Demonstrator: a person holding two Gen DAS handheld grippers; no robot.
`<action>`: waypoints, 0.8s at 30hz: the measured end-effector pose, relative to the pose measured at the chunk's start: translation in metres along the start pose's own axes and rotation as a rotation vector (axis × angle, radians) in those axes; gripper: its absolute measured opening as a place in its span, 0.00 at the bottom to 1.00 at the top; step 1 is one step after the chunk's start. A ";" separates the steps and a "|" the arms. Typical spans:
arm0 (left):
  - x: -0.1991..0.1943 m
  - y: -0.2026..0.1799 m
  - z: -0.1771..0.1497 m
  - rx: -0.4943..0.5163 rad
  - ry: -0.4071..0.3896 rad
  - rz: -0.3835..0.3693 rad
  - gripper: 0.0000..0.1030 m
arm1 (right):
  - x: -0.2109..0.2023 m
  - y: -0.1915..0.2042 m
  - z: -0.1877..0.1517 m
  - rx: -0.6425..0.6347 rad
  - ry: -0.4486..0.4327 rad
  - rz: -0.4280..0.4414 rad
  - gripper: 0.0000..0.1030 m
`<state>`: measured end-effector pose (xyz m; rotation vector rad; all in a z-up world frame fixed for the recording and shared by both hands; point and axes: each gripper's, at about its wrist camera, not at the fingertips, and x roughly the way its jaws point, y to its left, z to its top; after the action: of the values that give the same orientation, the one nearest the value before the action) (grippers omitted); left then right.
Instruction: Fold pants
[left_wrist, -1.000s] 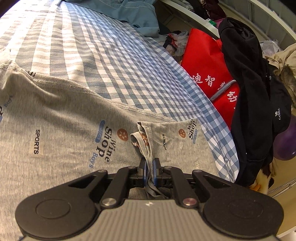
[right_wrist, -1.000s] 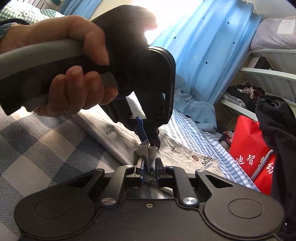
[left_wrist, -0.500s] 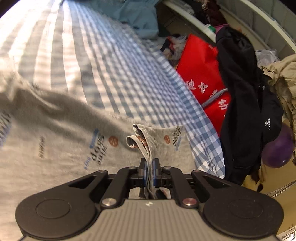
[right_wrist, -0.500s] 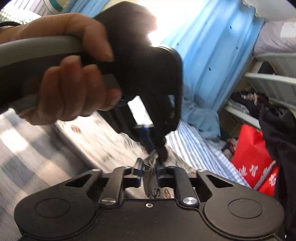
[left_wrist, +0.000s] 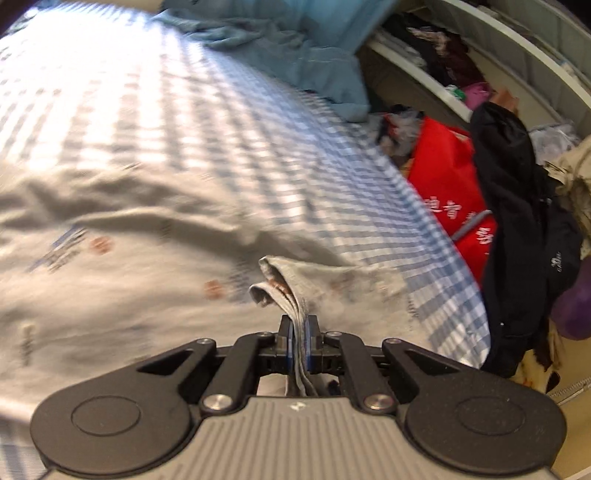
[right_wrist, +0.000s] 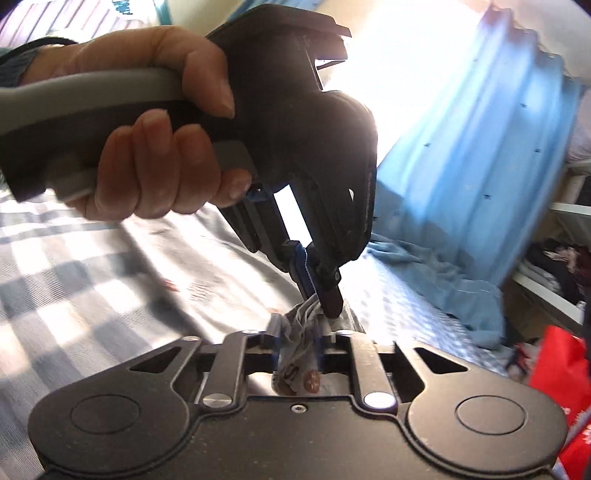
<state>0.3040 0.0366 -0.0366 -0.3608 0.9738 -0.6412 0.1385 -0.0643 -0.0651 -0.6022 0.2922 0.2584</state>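
Two grippers, left (left_wrist: 299, 332) clamped and right (right_wrist: 297, 349) just loosening, both pinch one pair of grey pants (left_wrist: 122, 236).

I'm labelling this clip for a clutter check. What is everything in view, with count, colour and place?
grey printed pants: one, grey, spread on the bed, edge pinched
blue-and-white checked bedsheet: one, covering the bed
light blue curtain: one, at the window
red bag with white characters: one, beside the bed
black garment: one, hanging beside the bag
purple ball: one, right edge
left gripper: black, shut on the pants
right gripper: black, jaws just opening, pants between
hand: one, holding the left gripper
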 end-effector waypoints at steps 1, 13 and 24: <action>0.000 0.008 -0.001 -0.003 0.000 0.019 0.05 | 0.000 0.005 0.001 -0.001 0.002 0.015 0.22; -0.003 0.048 -0.022 -0.005 -0.048 0.099 0.21 | -0.034 -0.021 -0.039 0.062 0.043 -0.122 0.89; 0.044 -0.033 -0.029 0.253 -0.284 0.648 0.97 | 0.041 -0.126 -0.072 0.002 0.047 -0.267 0.99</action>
<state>0.2860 -0.0171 -0.0620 0.0951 0.6691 -0.1101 0.2035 -0.2006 -0.0705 -0.6384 0.2537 -0.0125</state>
